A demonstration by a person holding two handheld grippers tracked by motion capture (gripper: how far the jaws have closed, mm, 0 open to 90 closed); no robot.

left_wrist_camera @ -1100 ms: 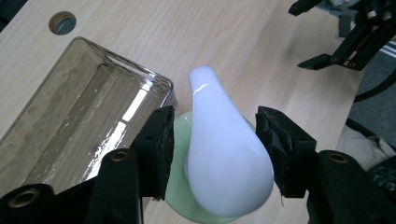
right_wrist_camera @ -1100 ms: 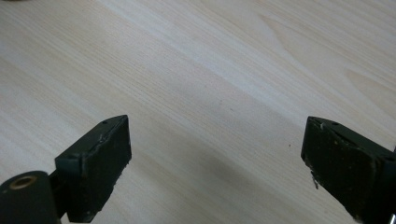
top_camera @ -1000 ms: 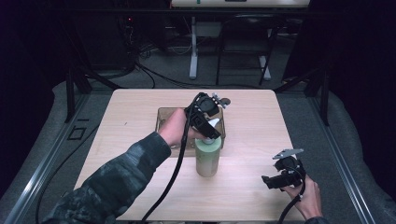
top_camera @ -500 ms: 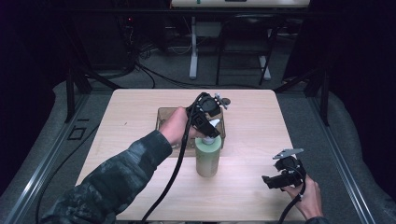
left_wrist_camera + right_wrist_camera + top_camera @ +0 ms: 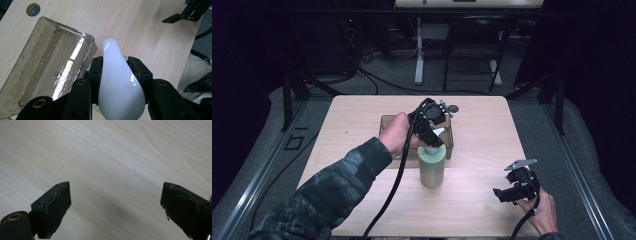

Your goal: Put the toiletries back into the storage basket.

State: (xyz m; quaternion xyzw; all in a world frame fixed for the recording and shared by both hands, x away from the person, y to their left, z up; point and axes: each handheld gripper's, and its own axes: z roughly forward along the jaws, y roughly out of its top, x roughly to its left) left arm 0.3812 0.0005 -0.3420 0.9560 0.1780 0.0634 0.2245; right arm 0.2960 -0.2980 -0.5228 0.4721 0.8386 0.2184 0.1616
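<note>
Upright green bottle [image 5: 431, 167], white pump nozzle [image 5: 117, 75] pointing away from left hand-held gripper [image 5: 430, 131]

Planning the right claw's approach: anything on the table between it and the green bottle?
Nothing visible. Bare wood separates the open right claw from the green bottle. The left claw is shut on the white pump head on top; the clear tray sits behind the bottle.

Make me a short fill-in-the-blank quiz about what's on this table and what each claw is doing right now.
1. The left claw is shut on the bottle's white ____.
2. The green bottle stands ____ on the table.
3. The right claw has its jaws ____ above bare wood.
4. Beside the bottle sits a clear, smoky rectangular ____.

Missing words: pump head; upright; open; container
</note>
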